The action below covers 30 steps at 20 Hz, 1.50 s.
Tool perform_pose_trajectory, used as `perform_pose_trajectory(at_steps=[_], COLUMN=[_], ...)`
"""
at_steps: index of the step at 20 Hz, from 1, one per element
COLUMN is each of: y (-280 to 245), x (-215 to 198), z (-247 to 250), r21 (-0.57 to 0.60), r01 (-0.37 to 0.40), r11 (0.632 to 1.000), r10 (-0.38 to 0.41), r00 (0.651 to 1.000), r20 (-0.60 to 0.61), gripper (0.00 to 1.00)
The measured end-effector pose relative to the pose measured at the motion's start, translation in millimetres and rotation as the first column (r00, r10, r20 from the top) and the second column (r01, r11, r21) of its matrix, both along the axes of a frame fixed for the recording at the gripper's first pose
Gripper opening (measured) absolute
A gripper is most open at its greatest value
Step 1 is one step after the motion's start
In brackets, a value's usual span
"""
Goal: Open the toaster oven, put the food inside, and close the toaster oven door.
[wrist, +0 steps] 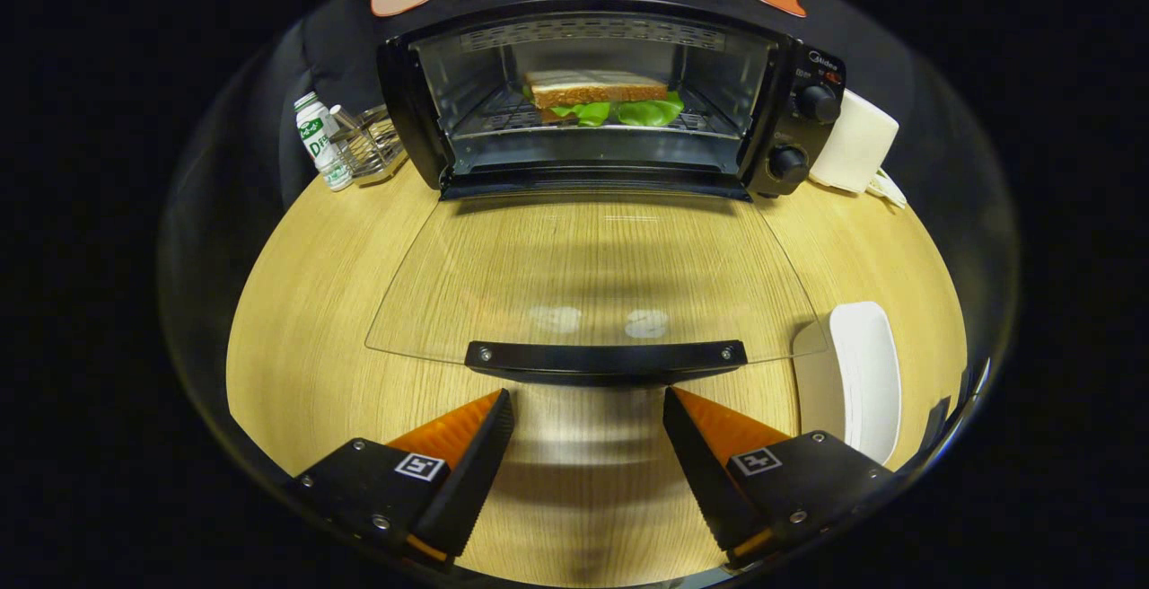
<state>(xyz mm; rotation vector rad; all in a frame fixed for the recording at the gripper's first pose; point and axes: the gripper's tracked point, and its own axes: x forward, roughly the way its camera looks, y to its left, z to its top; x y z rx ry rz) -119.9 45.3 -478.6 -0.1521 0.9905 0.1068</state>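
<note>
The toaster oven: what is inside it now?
Inside the toaster oven, a sandwich with green lettuce lies on the wire rack. Its filling is hidden. The open gripper holds nothing.

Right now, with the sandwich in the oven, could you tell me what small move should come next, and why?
Probably ease the open claw forward and under the door handle to lift it. The sandwich already sits on the rack, the glass door lies flat open, and the handle is just ahead of the fingertips.
</note>
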Motion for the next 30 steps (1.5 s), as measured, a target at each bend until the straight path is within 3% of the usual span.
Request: perform_pose_trajectory(at_steps=[4, 16, 30], y=[-5, -3, 10], x=[3, 18, 80], z=[7, 68, 144], r21=[0.031, 0.045, 0.042], r01=[0.039, 0.022, -0.015], r11=[0.999, 0.999, 0.999], r10=[-0.04, -0.027, 0.002], r00=[0.999, 0.992, 0.959], r20=[0.014, 0.124, 0.283], gripper=[0.99, 1.0, 1.0])
